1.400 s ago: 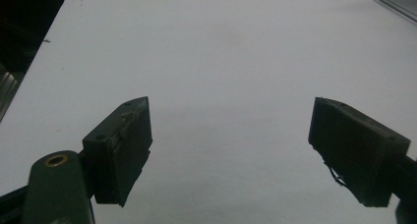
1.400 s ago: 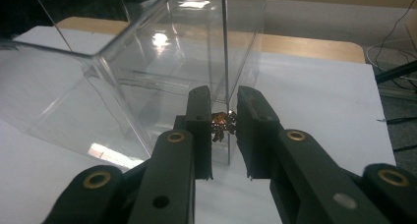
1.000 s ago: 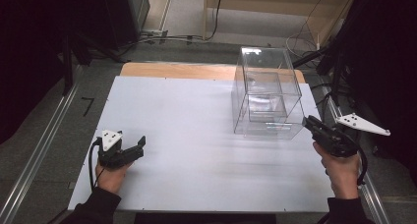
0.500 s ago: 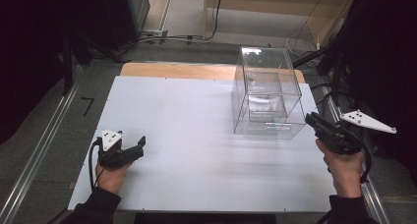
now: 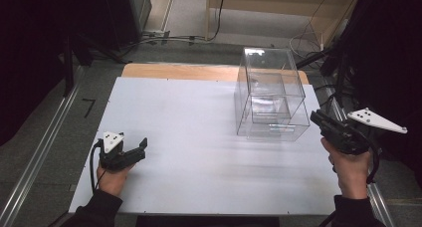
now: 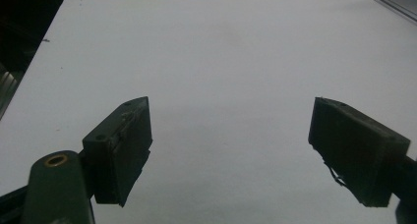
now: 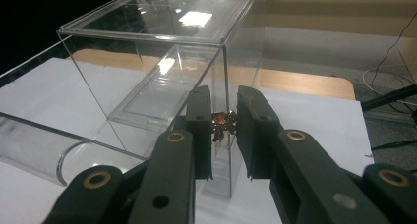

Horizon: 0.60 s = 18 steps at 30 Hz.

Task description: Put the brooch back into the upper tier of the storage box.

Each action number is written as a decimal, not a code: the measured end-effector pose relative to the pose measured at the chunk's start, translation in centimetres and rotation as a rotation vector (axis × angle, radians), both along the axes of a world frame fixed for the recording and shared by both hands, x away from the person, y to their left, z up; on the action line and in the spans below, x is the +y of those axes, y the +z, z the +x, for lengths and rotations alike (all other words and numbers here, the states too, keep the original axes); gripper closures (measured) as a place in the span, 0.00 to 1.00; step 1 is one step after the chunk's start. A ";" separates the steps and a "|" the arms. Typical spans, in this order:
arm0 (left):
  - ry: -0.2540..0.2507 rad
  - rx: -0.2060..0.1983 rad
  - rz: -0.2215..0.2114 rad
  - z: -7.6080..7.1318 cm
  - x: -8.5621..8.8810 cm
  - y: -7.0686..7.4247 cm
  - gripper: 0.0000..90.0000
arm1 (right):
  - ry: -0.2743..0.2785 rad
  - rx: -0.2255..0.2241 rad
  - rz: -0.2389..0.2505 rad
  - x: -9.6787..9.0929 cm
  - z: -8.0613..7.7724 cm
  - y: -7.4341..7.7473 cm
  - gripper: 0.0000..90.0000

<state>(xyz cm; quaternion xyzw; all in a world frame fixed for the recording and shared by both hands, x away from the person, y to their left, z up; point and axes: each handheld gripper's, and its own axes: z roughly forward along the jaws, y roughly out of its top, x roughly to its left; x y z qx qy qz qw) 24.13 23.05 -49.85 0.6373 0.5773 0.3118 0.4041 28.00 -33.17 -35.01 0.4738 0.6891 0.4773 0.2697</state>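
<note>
A clear plastic box (image 5: 271, 95) with a drawer inside stands at the table's right, and its corner edge is close in front of the right gripper (image 7: 223, 130). That gripper (image 5: 318, 118) hovers just right of the box's near corner. Its jaws are nearly together, pinching a small brown-gold object (image 7: 222, 122) that I cannot identify. My left gripper (image 5: 142, 146) rests low over the white table (image 5: 199, 137) near the front left. In the left gripper view its jaws are wide apart with bare white surface between them, left gripper (image 6: 231, 150).
A clear curved plastic edge (image 7: 49, 155) lies low at the left in the right gripper view. Metal rails (image 5: 35, 157) run along the table's left side. Cables and dark stands (image 5: 338, 62) crowd the floor behind and to the right of the box.
The right hand and its gripper have shifted slightly up and away from me beside the box. The left gripper has stayed where it was.
</note>
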 end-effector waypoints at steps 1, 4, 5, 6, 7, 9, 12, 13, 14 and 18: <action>0.000 0.000 0.000 0.0 0.0 0.0 0.19 | 0.001 0.000 0.001 0.1 0.0 0.1 0.82; 0.000 0.000 -0.001 0.0 0.0 0.0 0.19 | 0.003 -0.003 0.002 0.2 0.0 0.2 0.82; 0.000 0.000 0.000 0.0 0.0 0.0 0.19 | 0.004 -0.004 0.001 0.2 -0.1 0.3 0.82; 0.000 0.000 -0.001 0.0 0.0 0.0 0.19 | 0.004 -0.004 0.001 0.2 -0.1 0.3 0.82; 0.000 0.000 -0.001 0.0 0.0 0.0 0.19 | 0.005 -0.008 0.005 0.3 -0.1 0.5 0.82; 0.000 0.000 -0.001 0.0 0.0 0.0 0.19 | 0.006 -0.013 0.003 0.3 -0.1 0.5 0.82; 0.002 0.000 -0.001 0.0 0.0 0.0 0.19 | 0.011 -0.018 0.005 0.4 -0.2 0.8 0.82; 0.001 -0.001 -0.001 0.0 0.0 0.0 0.19 | 0.012 -0.019 0.007 0.4 -0.3 0.8 0.82; 0.000 0.000 0.000 0.0 0.0 0.0 0.19 | 0.014 -0.020 0.004 0.5 -0.3 0.9 0.82; 0.000 0.001 0.000 0.0 0.0 0.0 0.19 | 0.021 -0.029 0.004 0.8 -0.4 1.1 0.82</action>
